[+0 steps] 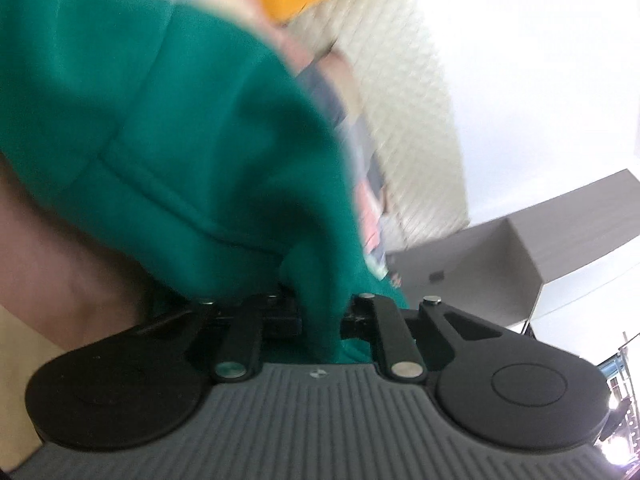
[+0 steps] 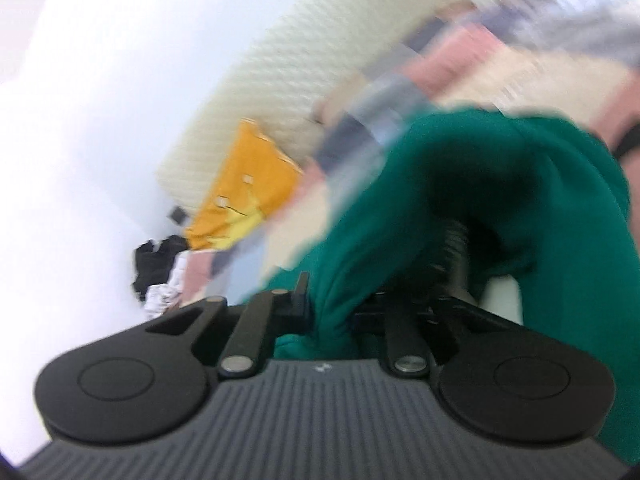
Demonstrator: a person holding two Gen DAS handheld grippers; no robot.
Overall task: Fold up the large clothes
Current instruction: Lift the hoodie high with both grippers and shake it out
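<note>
We hold the green garment (image 1: 180, 140) aloft, left tongs (image 1: 320, 316) and right tongs (image 2: 332, 316) each clamped on a bunched fold at 12 o'clock; thin bites may slip.

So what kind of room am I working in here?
Probably a bedroom or a mock-up of one: a cream quilted bed cover strewn with clothes such as an orange garment, and a plain white wall. Both grippers hold the green garment.
</note>
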